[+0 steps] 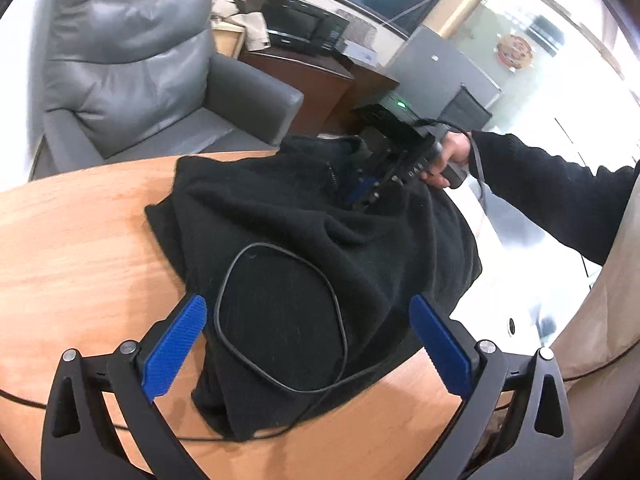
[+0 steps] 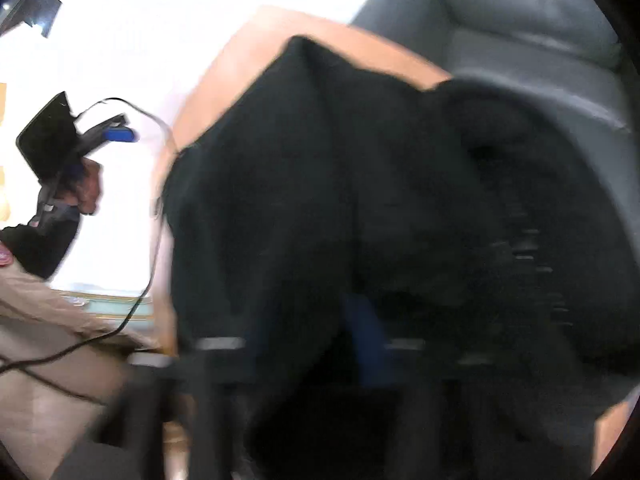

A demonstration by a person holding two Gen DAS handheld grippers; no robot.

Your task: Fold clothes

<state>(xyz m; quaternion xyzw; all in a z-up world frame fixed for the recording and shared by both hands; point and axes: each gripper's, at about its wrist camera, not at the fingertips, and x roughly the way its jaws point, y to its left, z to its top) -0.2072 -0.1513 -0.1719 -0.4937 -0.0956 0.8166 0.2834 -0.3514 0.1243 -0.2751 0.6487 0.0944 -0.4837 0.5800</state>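
A black fleece sweater (image 1: 320,240) lies crumpled on the round wooden table (image 1: 80,240), part of it hanging over the right edge. My left gripper (image 1: 308,344) hovers above its near end, jaws wide open with nothing between the blue pads (image 1: 176,344). At the far side, a hand (image 1: 452,152) holds my right gripper (image 1: 360,196) with its tips sunk into the fabric by the zip collar. The right wrist view is blurred: black sweater (image 2: 320,180) fills it, and the right gripper (image 2: 312,340) appears shut on a fold of cloth. One blue finger (image 2: 120,135) of the left gripper shows far left.
A thin black cable (image 1: 224,292) loops over the sweater and trails off the table's near edge. A grey leather armchair (image 1: 120,60) stands just behind the table. The person's black sleeve (image 1: 540,192) and beige trousers (image 1: 600,300) are at the right. A dark cabinet (image 1: 320,92) stands further back.
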